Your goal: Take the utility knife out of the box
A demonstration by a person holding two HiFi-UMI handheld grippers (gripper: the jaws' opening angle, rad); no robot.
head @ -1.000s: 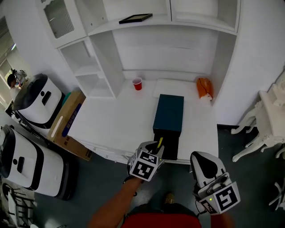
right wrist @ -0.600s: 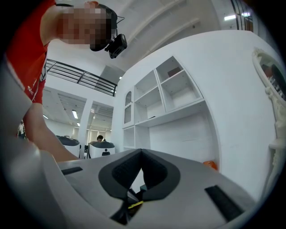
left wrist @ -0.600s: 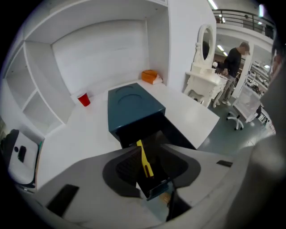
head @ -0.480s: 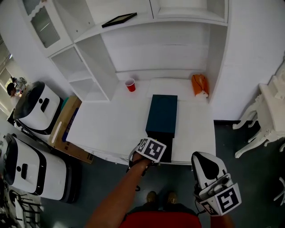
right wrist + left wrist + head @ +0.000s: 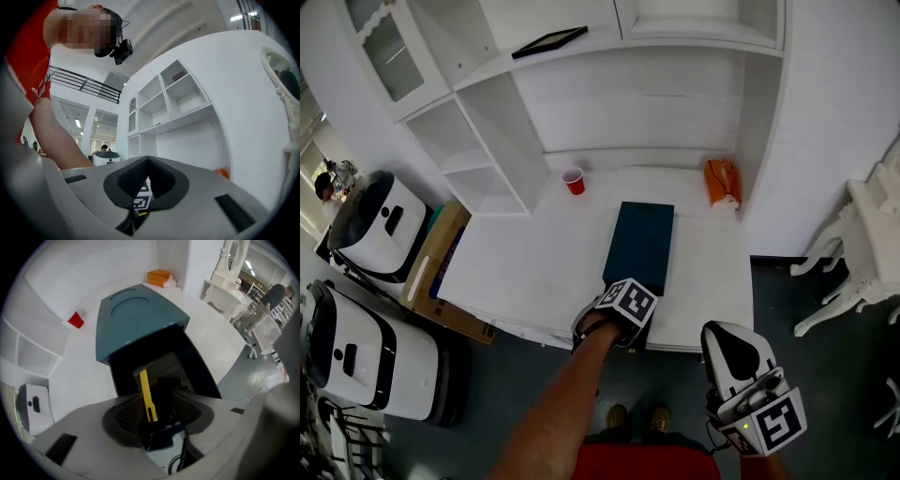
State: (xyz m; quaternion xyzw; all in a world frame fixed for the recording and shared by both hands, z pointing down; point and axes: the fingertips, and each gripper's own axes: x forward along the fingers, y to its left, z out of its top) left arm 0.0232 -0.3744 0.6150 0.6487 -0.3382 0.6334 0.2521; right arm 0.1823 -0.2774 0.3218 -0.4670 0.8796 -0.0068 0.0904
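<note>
Closest to the person, off the desk's front edge, the right gripper [image 5: 752, 398] hangs level with its jaw tips together and nothing between them. It has hardly shifted in the last second.

At the front edge of the white desk [image 5: 525, 262], the left gripper [image 5: 624, 317] is what changed. 1 second ago it was tilted beside the box front. Now it points straight down over the pulled-out black drawer [image 5: 199, 376] of the teal box [image 5: 640, 239]. Its jaws have gone from partly closed to wide apart and are opening at this moment.

In the left gripper view, the yellow utility knife [image 5: 146, 397] lies in the drawer in line with the gap, its near end down by the pads [image 5: 125, 414]. Neither pad presses on it, so the claw has hold of nothing.

The knife is therefore in the box and the lift has not begun. My reading is that the tip-down and spreading are the set-up for a grasp: the jaws now straddle the handle, and what remains is to close on it and draw it up clear of the drawer walls.

Farther back, the red cup [image 5: 574, 180] and an orange object [image 5: 722, 180] sit well apart from the box.
</note>
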